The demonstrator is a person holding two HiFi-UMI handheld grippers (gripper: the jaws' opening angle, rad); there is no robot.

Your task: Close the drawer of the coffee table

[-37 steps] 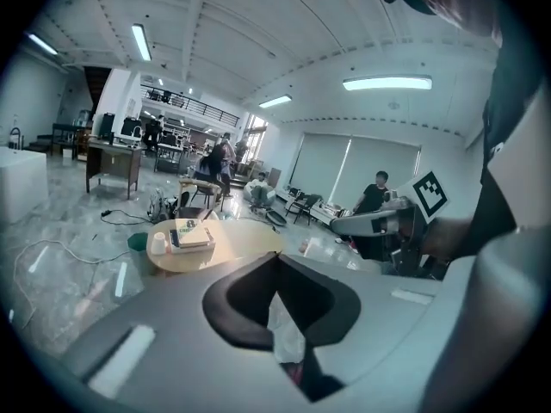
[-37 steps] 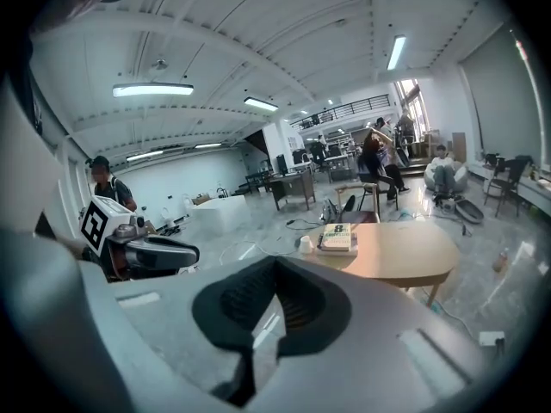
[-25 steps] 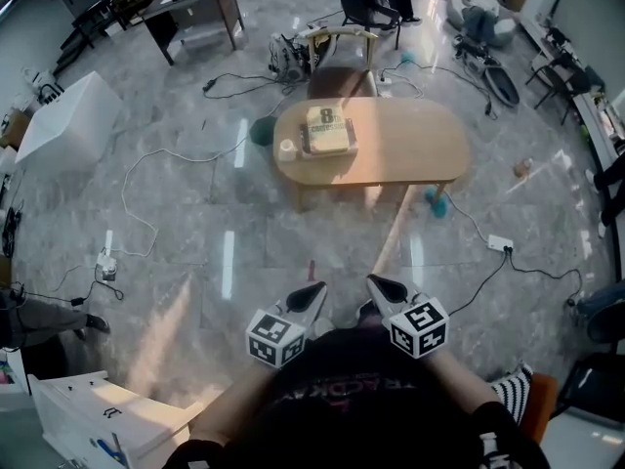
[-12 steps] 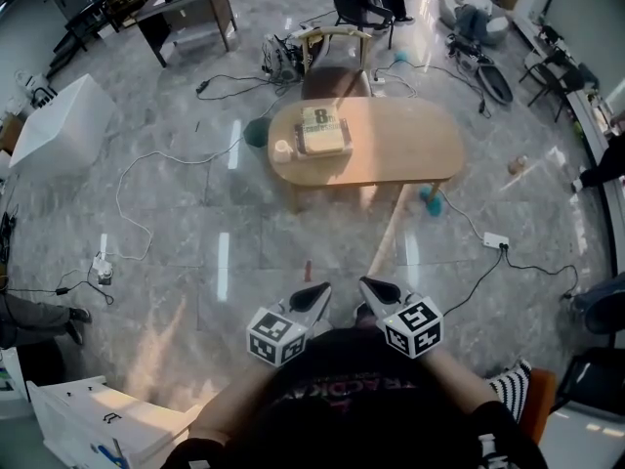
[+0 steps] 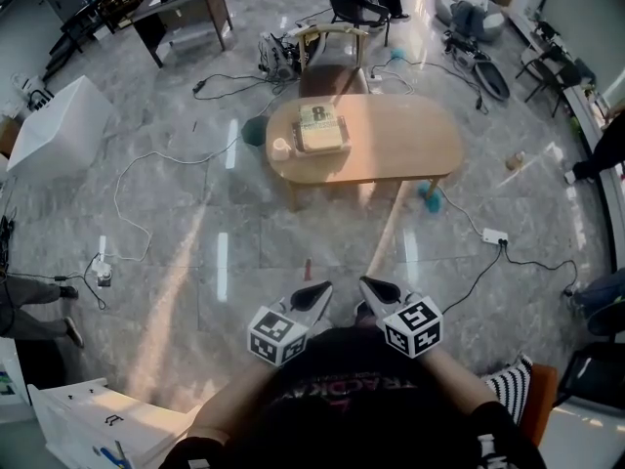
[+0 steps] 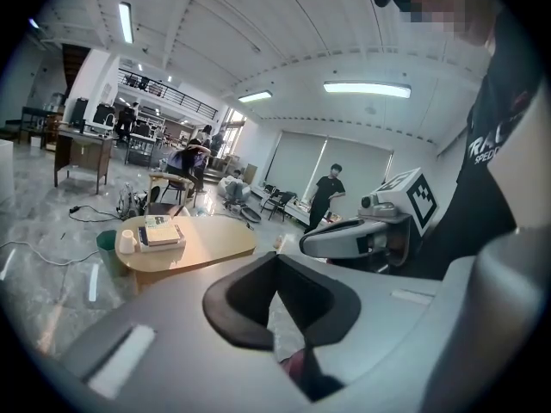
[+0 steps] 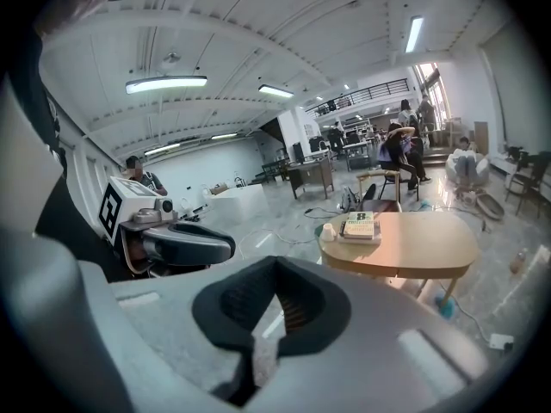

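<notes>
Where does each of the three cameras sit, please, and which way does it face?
Head view: on the person's head, looking steeply down at floor and coffee table; torso, forearms, left gripper and right gripper show.
Left gripper view: on the left gripper, along its shut jaws towards the table; right gripper and torso show.
Right gripper view: on the right gripper, along its shut jaws towards the table; left gripper shows.
All share the table.
</notes>
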